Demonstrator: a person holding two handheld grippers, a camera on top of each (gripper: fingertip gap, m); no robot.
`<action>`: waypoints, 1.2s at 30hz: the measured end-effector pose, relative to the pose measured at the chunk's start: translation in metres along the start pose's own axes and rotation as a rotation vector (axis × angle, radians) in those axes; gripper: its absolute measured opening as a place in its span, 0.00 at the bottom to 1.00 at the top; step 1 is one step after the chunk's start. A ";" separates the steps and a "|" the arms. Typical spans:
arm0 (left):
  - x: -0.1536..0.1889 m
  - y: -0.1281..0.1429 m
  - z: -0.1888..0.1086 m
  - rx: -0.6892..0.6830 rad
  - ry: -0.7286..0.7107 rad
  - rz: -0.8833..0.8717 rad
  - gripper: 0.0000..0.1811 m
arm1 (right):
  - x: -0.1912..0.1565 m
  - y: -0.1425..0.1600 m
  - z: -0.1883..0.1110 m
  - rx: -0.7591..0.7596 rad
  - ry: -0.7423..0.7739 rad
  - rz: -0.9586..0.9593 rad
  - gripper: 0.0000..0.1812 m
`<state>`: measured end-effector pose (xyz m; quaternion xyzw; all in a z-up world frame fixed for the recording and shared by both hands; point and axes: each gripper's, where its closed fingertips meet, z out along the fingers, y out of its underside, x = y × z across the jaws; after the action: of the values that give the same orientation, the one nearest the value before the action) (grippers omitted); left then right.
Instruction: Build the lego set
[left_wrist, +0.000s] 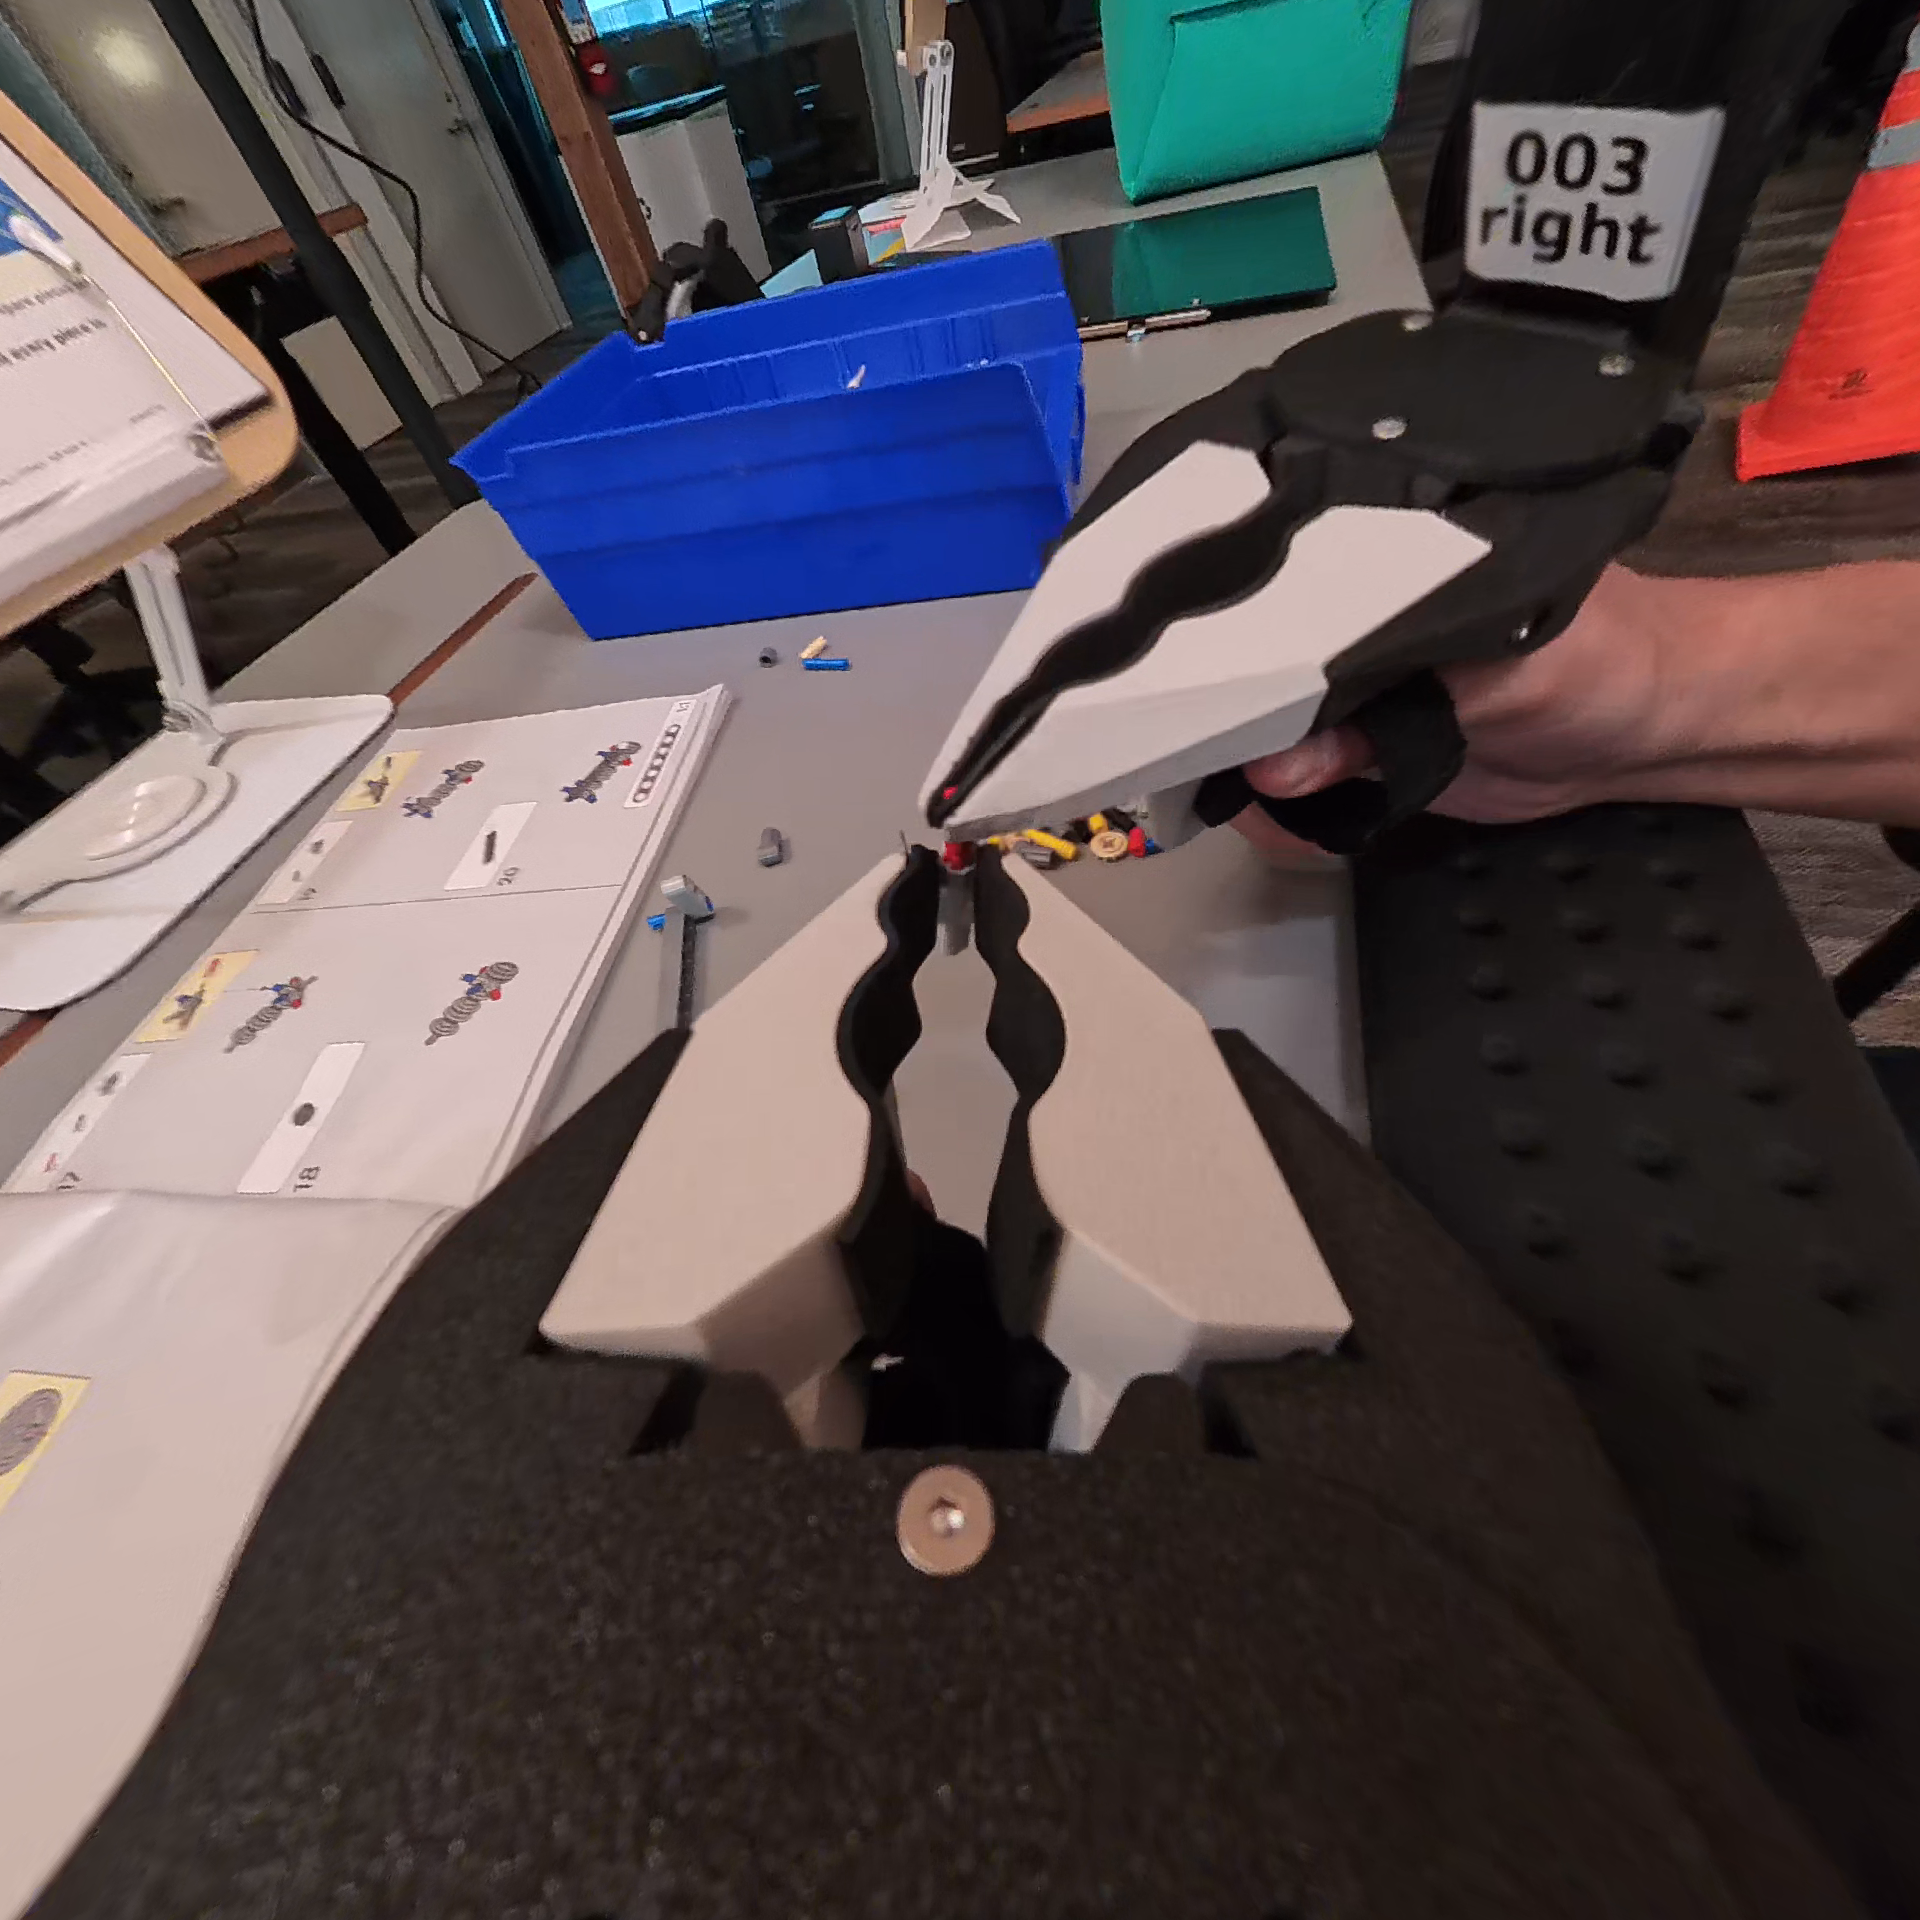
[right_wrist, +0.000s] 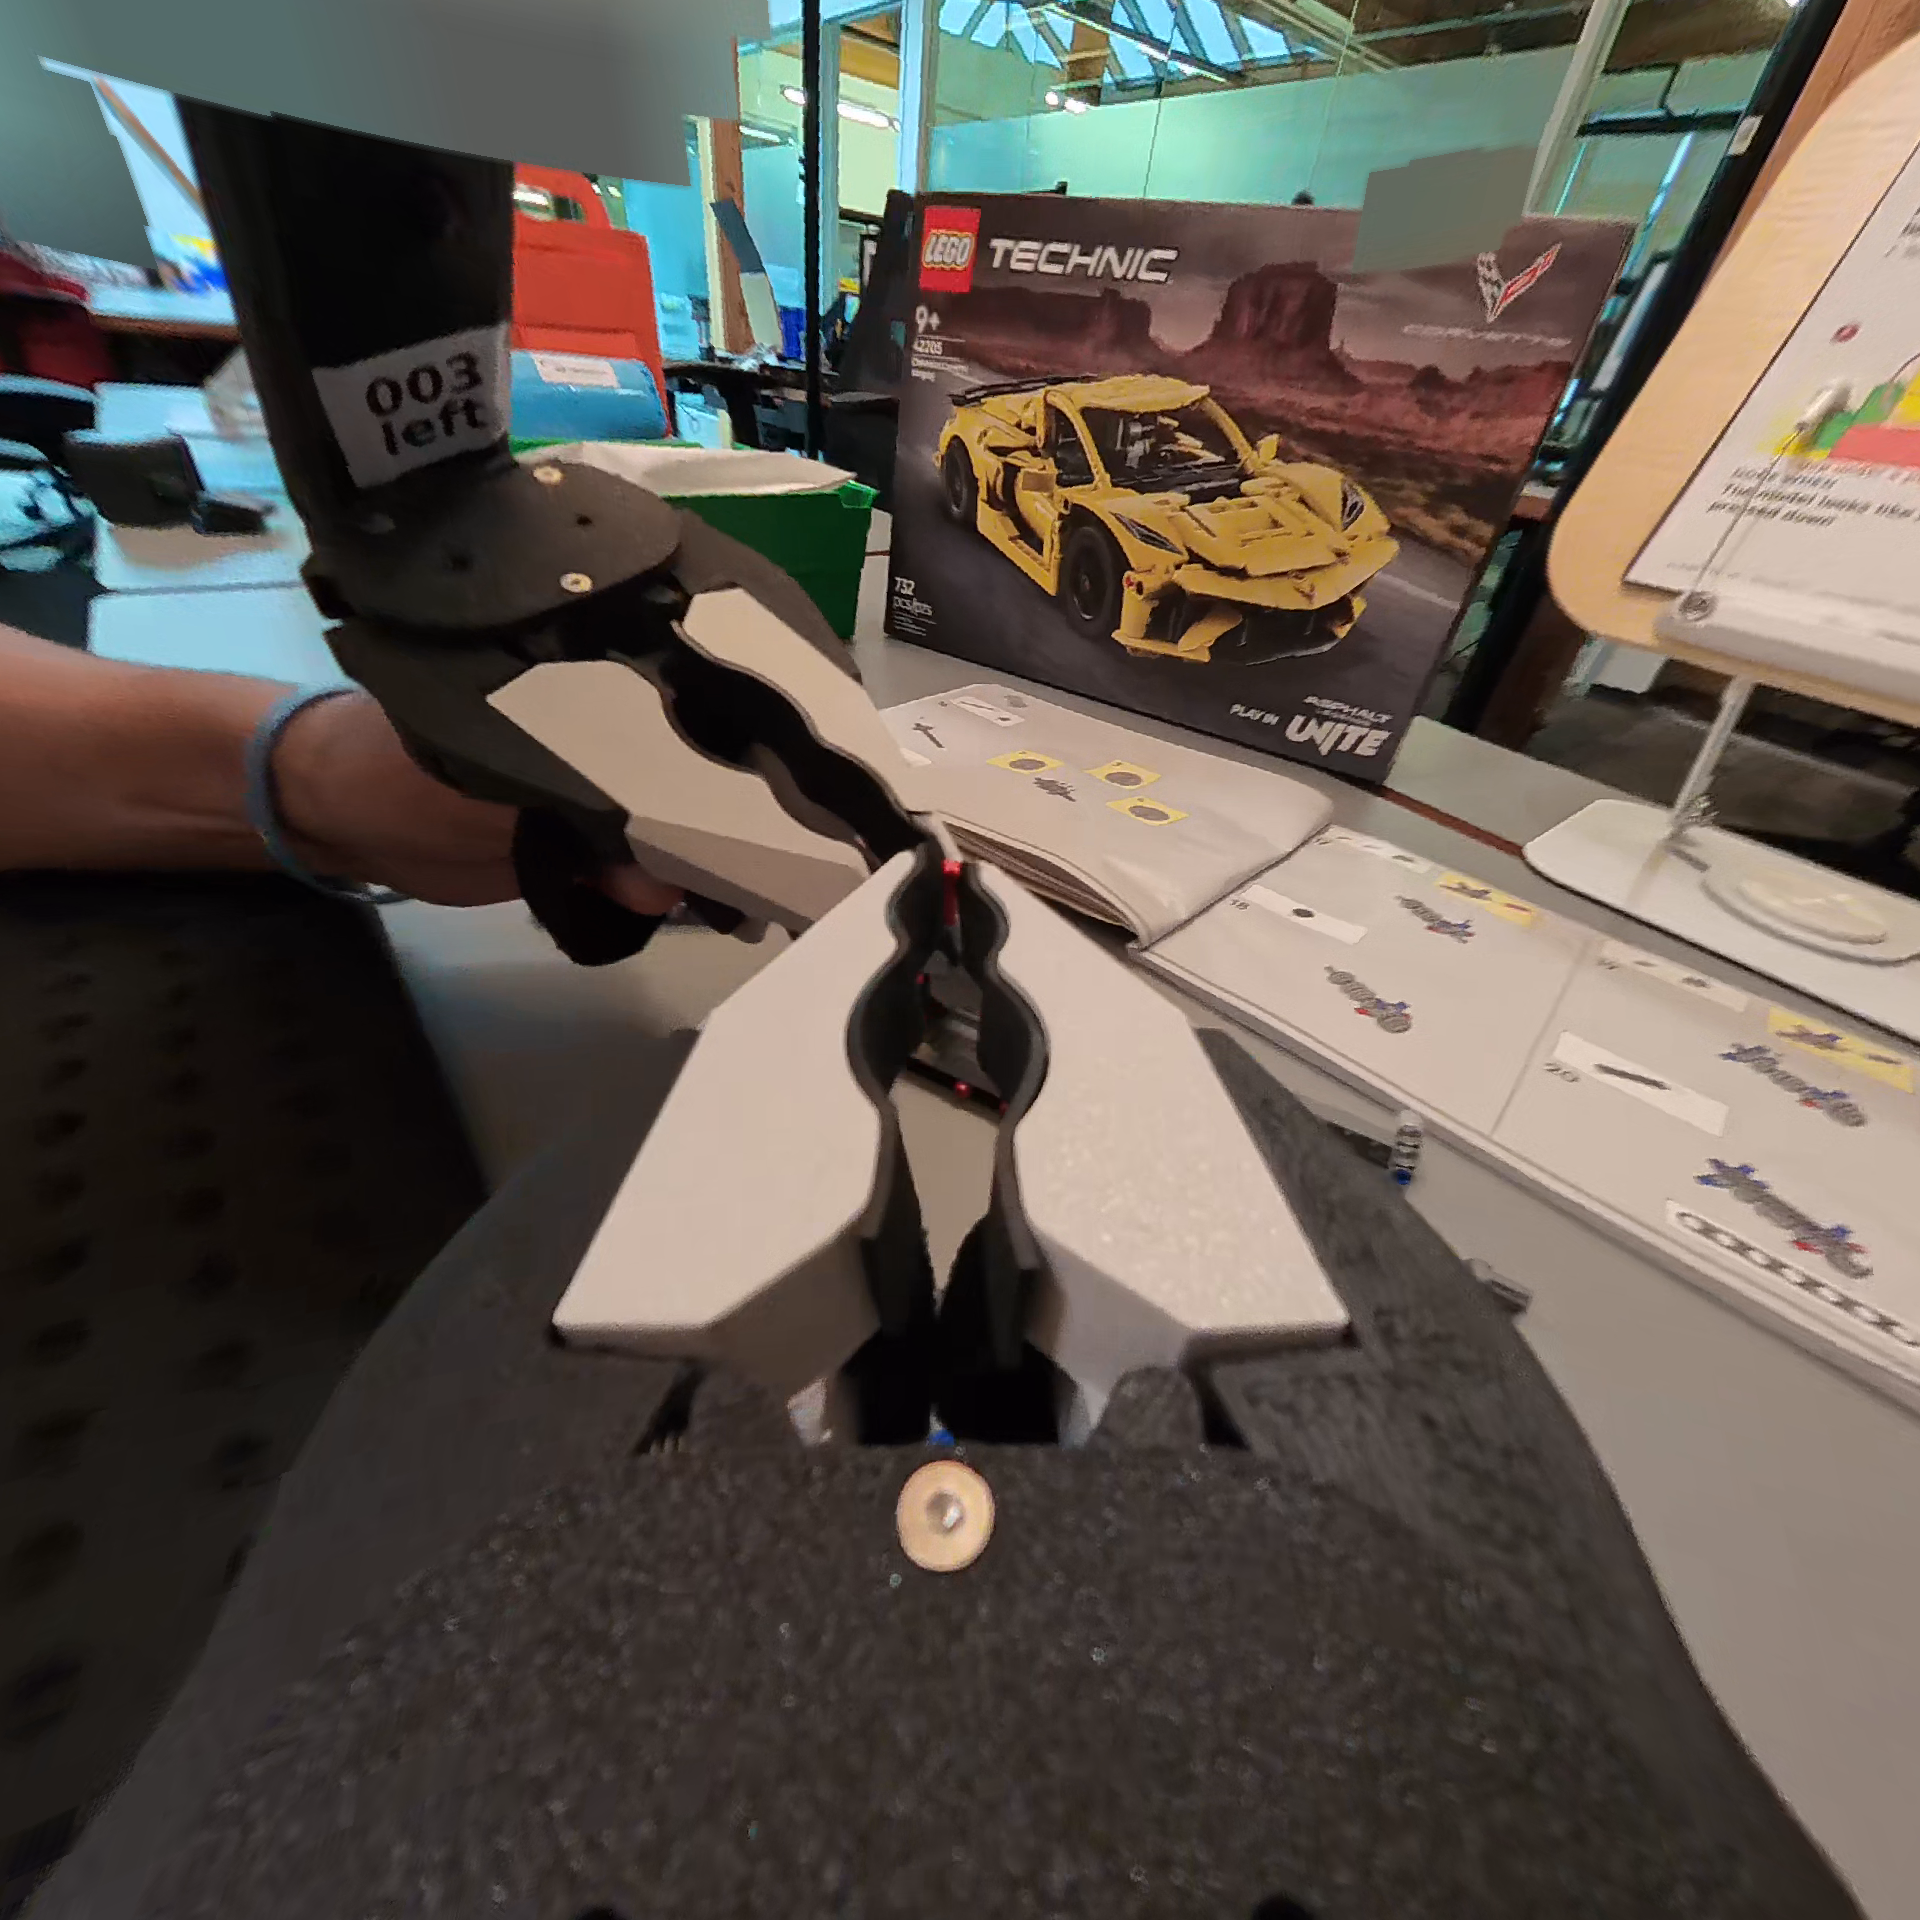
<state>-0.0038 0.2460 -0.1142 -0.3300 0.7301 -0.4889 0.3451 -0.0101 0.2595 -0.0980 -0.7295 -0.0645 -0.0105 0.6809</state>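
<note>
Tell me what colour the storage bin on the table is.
Blue bin; clearest in the left wrist view.

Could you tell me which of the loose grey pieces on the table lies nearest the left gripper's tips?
The small grey piece beside the instruction booklet; the other grey piece lies farther off, near the blue bin.

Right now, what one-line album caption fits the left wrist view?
Two grey-fingered handheld grippers meet over a small grey-and-red Lego piece beside the open instruction booklet.
</note>
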 end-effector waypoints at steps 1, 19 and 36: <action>0.000 0.001 0.000 0.000 0.007 -0.023 0.03 | 0.000 0.001 0.000 -0.009 0.012 -0.022 0.01; 0.011 -0.017 -0.008 0.099 -0.134 0.480 0.03 | 0.004 -0.014 -0.017 0.059 -0.294 0.611 0.27; 0.042 -0.029 -0.012 0.207 -0.127 0.735 0.03 | -0.042 -0.010 -0.027 -0.036 -0.665 0.747 0.22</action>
<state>-0.0322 0.2088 -0.0914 -0.0393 0.7235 -0.3824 0.5733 -0.0505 0.2298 -0.0907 -0.6784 -0.0123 0.4658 0.5681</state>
